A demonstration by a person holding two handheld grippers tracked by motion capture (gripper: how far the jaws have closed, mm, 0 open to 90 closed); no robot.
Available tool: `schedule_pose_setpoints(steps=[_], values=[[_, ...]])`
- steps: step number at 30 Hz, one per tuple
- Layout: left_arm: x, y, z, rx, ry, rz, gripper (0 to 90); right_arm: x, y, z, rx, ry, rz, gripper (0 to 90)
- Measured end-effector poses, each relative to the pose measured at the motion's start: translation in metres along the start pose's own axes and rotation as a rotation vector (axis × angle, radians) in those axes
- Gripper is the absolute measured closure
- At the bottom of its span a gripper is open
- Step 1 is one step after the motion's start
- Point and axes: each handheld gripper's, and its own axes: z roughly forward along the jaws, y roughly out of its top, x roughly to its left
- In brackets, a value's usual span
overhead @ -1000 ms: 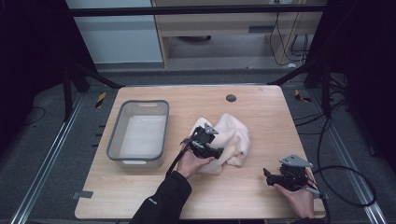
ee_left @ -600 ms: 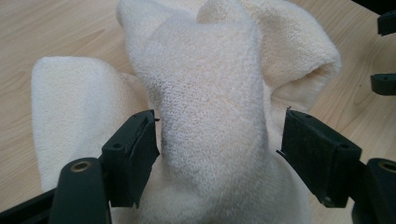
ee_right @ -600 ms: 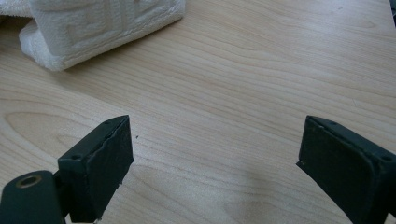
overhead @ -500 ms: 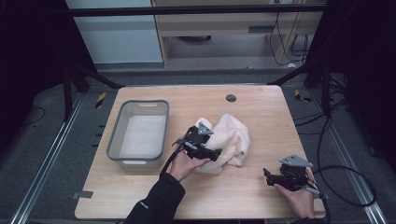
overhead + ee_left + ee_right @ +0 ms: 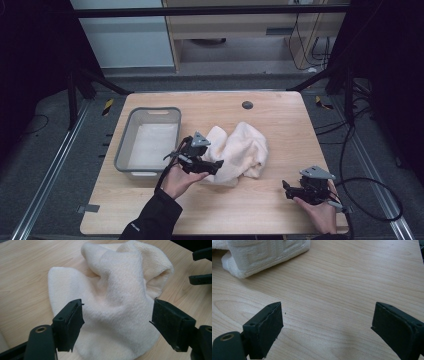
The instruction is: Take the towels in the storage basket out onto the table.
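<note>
On the left of the pale wood-grain worktop [image 5: 270, 115] sits a grey, round-cornered plastic tub [image 5: 147, 143], and just beside it the left gripper [image 5: 212, 165] hangs over the near edge of a crumpled cream terry towel [image 5: 240, 152], its black fingers [image 5: 71, 320] having just been opening, now wide, with the fluffy cloth below and between them but not pressed. Well apart to the right, the right gripper [image 5: 286, 187] holds its fingers [image 5: 265, 327] wide over bare wood, the towel's woven key-pattern border lying beyond them.

A cream towel [image 5: 240, 155] lies crumpled mid-table, just right of the grey bin.
</note>
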Motion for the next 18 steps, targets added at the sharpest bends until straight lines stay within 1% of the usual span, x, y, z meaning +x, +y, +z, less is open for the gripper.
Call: schedule_pose_setpoints(steps=[4, 7, 9, 15, 18], values=[[0.007, -0.009, -0.011, -0.009, 0.015, -0.003, 24.5, 0.0, 0.0, 0.0, 0.002, -0.003, -0.001, 9.6], [0.013, -0.018, -0.02, -0.024, 0.027, -0.023, 24.7, 0.0, 0.0, 0.0, 0.003, -0.005, 0.001, 9.5], [0.018, -0.023, -0.026, -0.027, 0.032, -0.028, 25.3, 0.0, 0.0, 0.0, 0.006, -0.004, 0.002, 9.4], [0.027, -0.041, -0.04, -0.041, 0.057, -0.058, 26.3, 0.0, 0.0, 0.0, 0.006, -0.006, 0.0, 9.4], [0.031, -0.05, -0.05, -0.048, 0.065, -0.062, 26.5, 0.001, -0.001, 0.0, 0.006, -0.007, 0.001, 9.2]])
